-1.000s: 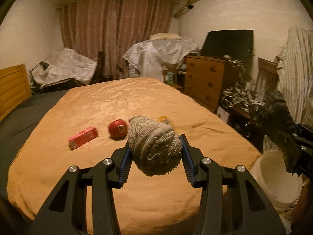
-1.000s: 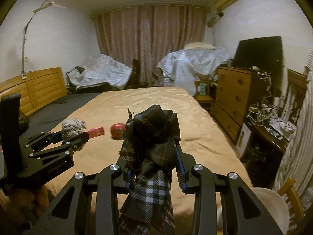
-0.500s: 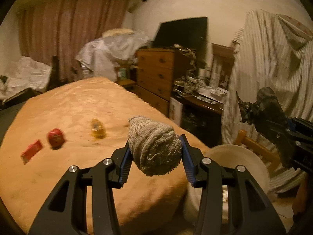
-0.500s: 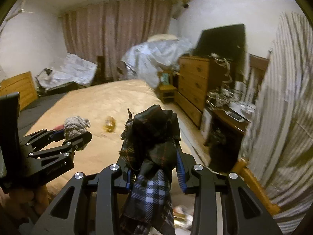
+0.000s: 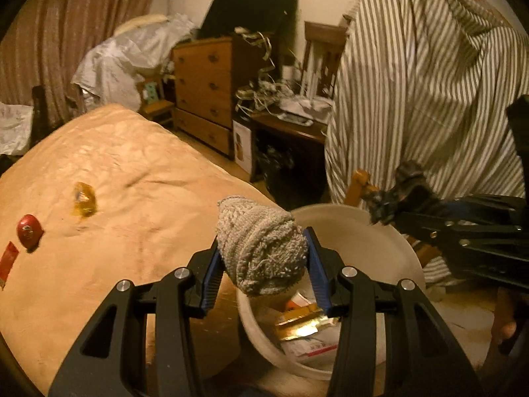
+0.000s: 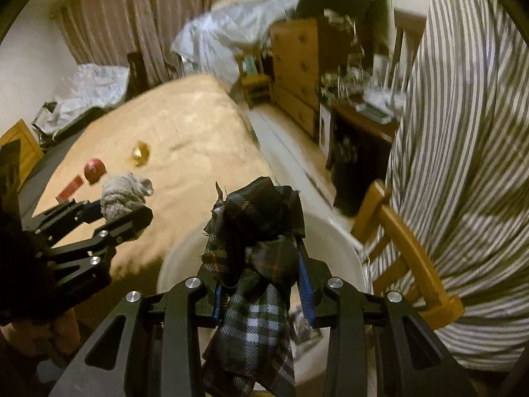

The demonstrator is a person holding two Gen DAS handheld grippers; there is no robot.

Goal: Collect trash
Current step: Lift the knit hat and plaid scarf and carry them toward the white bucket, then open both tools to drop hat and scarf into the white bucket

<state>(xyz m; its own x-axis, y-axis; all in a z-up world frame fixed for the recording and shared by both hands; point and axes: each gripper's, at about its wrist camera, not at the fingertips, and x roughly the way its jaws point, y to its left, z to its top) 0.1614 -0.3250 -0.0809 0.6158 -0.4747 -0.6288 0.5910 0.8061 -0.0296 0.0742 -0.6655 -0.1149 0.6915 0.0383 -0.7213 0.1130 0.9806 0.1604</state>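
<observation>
My left gripper is shut on a grey knitted sock and holds it over the near rim of a white bucket beside the bed. Wrappers and paper lie in the bucket. My right gripper is shut on a dark plaid cloth above the same bucket. The left gripper with the sock shows at the left of the right wrist view. A red round object, a red packet and a yellow wrapper lie on the orange bed cover.
A wooden chair draped with a striped cloth stands right of the bucket. A wooden dresser and a cluttered dark desk line the far wall. Covered piles sit by the curtains.
Both grippers have swung right from over the bed to above the white bucket, each still holding its item. The bucket's inside has come into view.
</observation>
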